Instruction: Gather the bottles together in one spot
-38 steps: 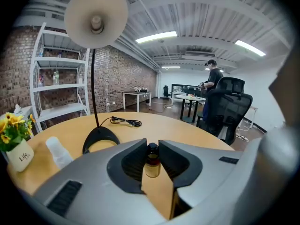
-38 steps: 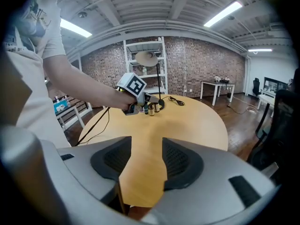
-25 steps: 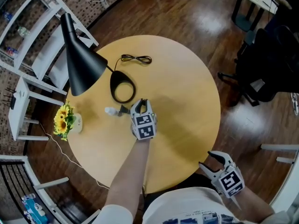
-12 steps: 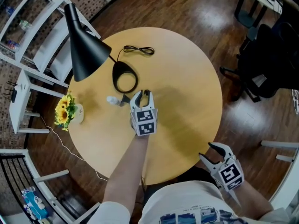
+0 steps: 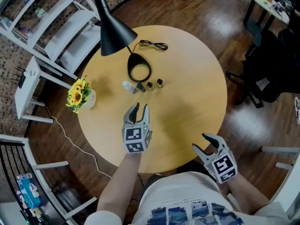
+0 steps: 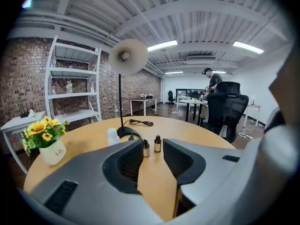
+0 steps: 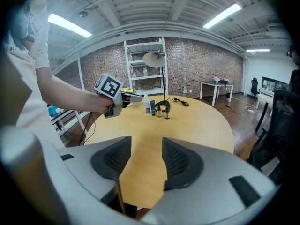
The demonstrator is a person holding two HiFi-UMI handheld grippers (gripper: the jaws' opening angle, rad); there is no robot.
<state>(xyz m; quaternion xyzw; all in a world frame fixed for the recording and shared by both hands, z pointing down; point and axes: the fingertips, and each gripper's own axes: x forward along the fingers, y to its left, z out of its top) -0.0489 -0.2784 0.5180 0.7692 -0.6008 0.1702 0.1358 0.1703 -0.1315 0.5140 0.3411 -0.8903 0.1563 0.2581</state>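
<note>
One left gripper (image 5: pixel 140 108), lower centre of the head view, carried on a bare left forearm (image 5: pixel 123 182) that reaches up from the bottom edge, pointing toward the top of the frame; jaws apart, just been opening, nothing between them. One right gripper (image 5: pixel 200 142), lower right, held close to the body, pointing up-left; jaws wide apart, nothing between them.

Ceiling strip lights (image 6: pixel 162 45) give bright, even light. Glare patches shine on the dark wood floor (image 5: pixel 201 13), and soft shadows cross the round table (image 5: pixel 187 78). Both gripper views bend toward dark corners.
</note>
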